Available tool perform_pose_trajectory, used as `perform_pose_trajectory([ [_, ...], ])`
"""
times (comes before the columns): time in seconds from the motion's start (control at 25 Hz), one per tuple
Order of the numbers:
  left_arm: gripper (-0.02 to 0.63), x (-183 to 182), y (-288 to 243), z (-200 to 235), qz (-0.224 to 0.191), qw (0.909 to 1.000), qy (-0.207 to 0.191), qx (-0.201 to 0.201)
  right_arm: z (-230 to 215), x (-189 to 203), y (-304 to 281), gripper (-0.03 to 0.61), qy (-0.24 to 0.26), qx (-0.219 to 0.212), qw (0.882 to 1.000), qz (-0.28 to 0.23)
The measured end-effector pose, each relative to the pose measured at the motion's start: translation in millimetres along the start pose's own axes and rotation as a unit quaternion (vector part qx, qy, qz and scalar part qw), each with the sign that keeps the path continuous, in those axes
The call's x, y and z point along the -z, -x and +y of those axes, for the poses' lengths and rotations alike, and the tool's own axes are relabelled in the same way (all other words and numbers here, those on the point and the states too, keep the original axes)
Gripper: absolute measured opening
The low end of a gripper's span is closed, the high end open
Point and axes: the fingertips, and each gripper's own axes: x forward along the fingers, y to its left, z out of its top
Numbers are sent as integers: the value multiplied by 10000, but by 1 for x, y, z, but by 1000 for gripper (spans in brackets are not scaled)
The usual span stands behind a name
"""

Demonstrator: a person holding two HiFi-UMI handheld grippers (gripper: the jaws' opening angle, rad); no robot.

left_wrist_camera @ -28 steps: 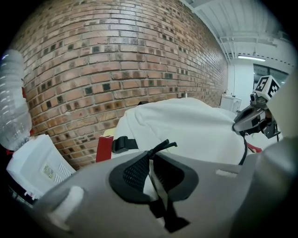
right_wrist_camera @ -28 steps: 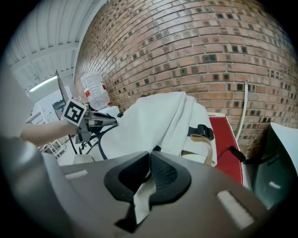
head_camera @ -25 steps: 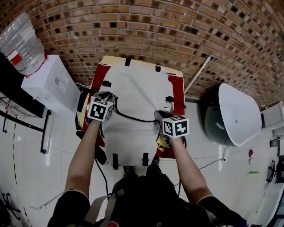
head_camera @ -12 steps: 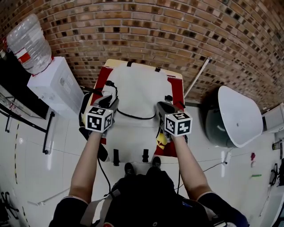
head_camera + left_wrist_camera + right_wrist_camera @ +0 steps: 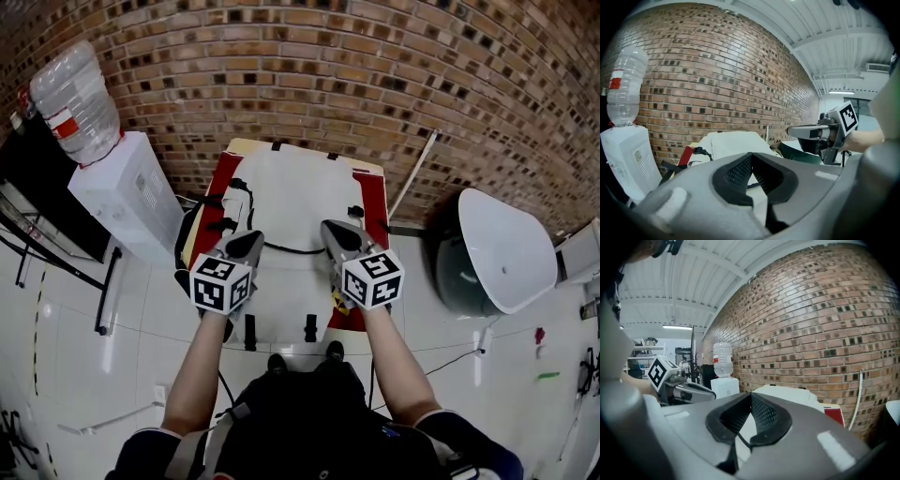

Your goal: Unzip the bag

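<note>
A white backpack [image 5: 291, 197] lies flat on a red-topped table [image 5: 376, 202] against the brick wall. A dark curved zipper line [image 5: 292, 251] crosses its middle. My left gripper [image 5: 251, 242] hovers above the bag's near left part and my right gripper [image 5: 329, 231] above its near right part. Both have just been closing and are shut with nothing between the pads. In the left gripper view the shut jaws [image 5: 751, 155] point over the bag [image 5: 731, 139], with the right gripper [image 5: 806, 132] beside them. The right gripper view shows its shut jaws [image 5: 751, 395] and the bag [image 5: 790, 394] beyond.
A white water dispenser [image 5: 131, 197] with a clear bottle [image 5: 80, 98] stands left of the table. A white shell chair [image 5: 502, 248] stands at the right. A thin pole [image 5: 413, 173] leans on the wall. Black straps [image 5: 249, 330] hang over the near table edge.
Both grippers have lifted off the bag's sides and drawn back toward me. The bag lies where it was.
</note>
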Motion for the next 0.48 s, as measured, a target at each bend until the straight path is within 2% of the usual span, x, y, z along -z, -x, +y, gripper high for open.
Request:
perform_pose_trajectory([
  [0.24, 1, -5, 13, -26, -230, 9995, 119, 160, 28, -9, 13, 6, 149, -232, 9992, -284],
  [0.48, 0, -13, 18, -39, -370, 9990, 90, 239, 37, -16, 23, 6, 106, -203, 9987, -465],
])
